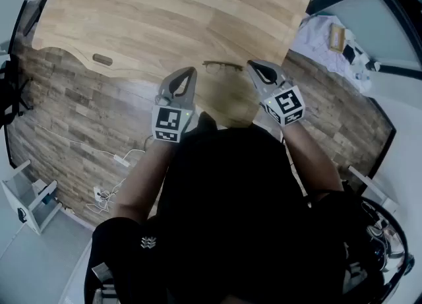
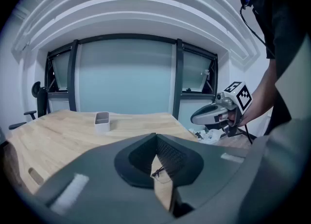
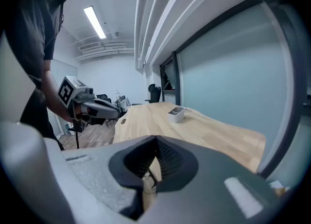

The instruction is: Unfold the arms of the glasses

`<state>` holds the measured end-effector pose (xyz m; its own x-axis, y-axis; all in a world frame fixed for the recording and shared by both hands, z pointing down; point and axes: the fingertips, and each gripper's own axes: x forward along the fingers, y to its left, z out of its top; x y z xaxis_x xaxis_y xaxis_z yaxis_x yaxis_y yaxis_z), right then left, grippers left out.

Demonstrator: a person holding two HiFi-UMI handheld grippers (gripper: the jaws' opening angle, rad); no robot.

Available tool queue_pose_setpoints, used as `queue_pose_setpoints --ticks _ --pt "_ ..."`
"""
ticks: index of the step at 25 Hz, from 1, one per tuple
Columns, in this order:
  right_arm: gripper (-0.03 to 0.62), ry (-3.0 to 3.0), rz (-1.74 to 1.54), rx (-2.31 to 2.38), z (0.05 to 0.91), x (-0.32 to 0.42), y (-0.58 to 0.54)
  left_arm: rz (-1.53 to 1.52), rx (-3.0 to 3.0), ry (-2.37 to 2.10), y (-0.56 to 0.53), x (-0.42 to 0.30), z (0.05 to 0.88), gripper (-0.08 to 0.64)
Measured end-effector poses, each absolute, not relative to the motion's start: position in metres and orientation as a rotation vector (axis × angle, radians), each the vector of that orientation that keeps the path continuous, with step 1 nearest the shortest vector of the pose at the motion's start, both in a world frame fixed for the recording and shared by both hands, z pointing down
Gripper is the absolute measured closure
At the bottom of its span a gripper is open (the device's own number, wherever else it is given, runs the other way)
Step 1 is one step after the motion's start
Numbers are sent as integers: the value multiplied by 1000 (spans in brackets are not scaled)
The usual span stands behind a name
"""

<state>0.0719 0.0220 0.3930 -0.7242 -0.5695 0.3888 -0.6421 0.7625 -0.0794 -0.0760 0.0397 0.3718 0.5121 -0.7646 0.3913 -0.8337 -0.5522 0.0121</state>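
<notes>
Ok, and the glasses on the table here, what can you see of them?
The thin dark-rimmed glasses lie on the light wooden tabletop, close to its near edge. The frame looks like slim wire around clear lenses. They look compact, so the arms seem folded, though they show too small to be sure. Only the table touches them: the left claw and the right claw, both shut, flank them without contact.

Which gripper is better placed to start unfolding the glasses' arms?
Right, narrowly: the right gripper, jaws shut, ends nearest the glasses; the left gripper, also shut, sits slightly farther from their other end.
</notes>
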Motion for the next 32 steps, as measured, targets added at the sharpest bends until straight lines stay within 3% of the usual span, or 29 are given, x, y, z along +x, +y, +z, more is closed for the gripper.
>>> queue_pose_setpoints --ticks 12,18,23,32 --pt "592 -2594 324 742 435 33 5 524 2507 -1336 28 -86 410 554" --pt "588 -2477 208 445 488 -9 11 563 2473 -1362 38 -97 426 554" --pt "543 -2420 144 245 517 -35 13 566 2388 -1431 54 -116 437 554" --pt "543 -2217 56 104 559 -44 9 560 2273 -1496 76 -138 453 554"
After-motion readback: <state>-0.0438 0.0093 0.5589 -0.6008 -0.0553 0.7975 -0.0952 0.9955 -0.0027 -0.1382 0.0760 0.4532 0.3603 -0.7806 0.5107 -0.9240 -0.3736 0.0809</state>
